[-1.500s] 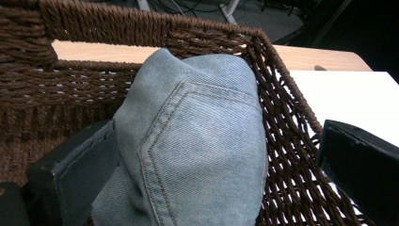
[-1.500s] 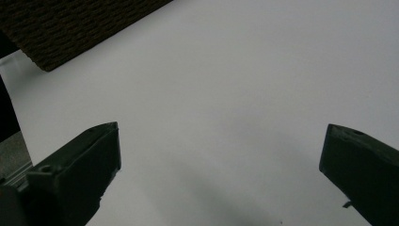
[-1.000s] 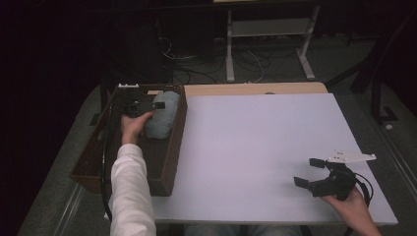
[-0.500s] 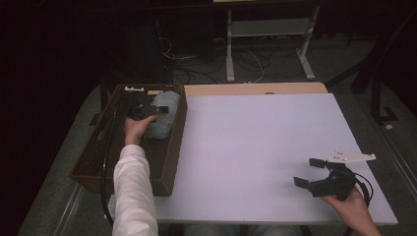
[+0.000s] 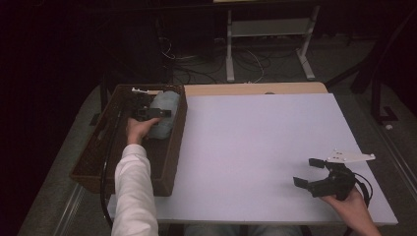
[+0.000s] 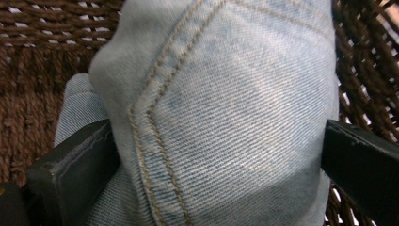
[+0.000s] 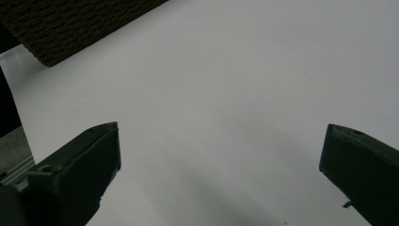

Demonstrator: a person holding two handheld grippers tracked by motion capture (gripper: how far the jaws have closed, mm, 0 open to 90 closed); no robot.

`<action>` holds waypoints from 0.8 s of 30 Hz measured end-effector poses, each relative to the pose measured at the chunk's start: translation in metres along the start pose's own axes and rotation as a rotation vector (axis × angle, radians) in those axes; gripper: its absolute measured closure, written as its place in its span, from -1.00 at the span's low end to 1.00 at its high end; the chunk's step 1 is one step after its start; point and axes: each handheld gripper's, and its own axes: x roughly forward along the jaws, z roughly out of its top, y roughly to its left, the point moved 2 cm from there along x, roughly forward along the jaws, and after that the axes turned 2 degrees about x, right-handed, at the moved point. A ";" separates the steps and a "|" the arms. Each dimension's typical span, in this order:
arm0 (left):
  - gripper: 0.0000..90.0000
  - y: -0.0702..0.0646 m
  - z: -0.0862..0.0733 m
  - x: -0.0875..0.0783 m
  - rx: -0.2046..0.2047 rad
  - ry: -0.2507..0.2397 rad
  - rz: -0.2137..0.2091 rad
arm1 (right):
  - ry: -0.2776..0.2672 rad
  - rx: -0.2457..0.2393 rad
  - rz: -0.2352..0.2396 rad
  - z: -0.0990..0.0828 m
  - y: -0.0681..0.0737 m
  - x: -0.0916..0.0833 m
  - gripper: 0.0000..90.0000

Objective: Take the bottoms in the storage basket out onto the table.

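A rolled bundle of light-blue jeans (image 5: pixel 167 101) lies at the far end of a brown woven basket (image 5: pixel 176 147) on the table's left side. My left gripper (image 5: pixel 153 113) reaches into the basket, open, its jaws spread wide on either side of the denim. In the left gripper view the jeans (image 6: pixel 226 94) bulge between the two jaws of my left gripper (image 6: pixel 219 155) and touch both of them, with a stitched seam running down the cloth. My right gripper (image 5: pixel 305 172) hovers open low over the white table near its front right corner, and my right gripper (image 7: pixel 221 141) has nothing between its fingers.
The white tabletop (image 5: pixel 255 137) spreads between the basket and my right hand. A corner of the basket (image 7: pixel 70 28) shows far off in the right gripper view. Beyond the table's far edge stand a metal frame (image 5: pixel 265 44) and cables on a dark floor.
My left gripper has dipped a little nearer and rightward in the basket, coming around the jeans. The right gripper has stayed put.
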 end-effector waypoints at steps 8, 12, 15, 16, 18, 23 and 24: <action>-0.94 -0.002 0.000 0.002 0.001 0.027 0.003 | -0.001 0.000 0.001 0.000 0.000 0.000 -1.00; -0.91 -0.001 0.001 0.002 -0.002 0.030 -0.003 | -0.002 0.002 0.002 0.000 0.000 0.000 -1.00; -0.86 -0.002 0.001 0.002 -0.006 0.035 0.000 | -0.005 0.002 0.002 0.001 0.000 0.000 -1.00; -0.84 -0.002 0.001 0.002 -0.007 0.036 0.001 | -0.005 0.001 0.001 0.001 0.000 0.000 -1.00; -0.78 -0.002 0.002 0.001 -0.009 0.039 0.003 | -0.004 0.002 0.001 0.001 0.000 0.000 -1.00; -0.64 -0.003 0.002 0.000 -0.013 0.044 0.015 | -0.003 0.002 0.002 0.001 0.000 0.000 -1.00; -0.64 -0.004 0.003 0.000 -0.014 0.044 0.017 | -0.003 0.002 0.002 0.001 0.000 0.000 -1.00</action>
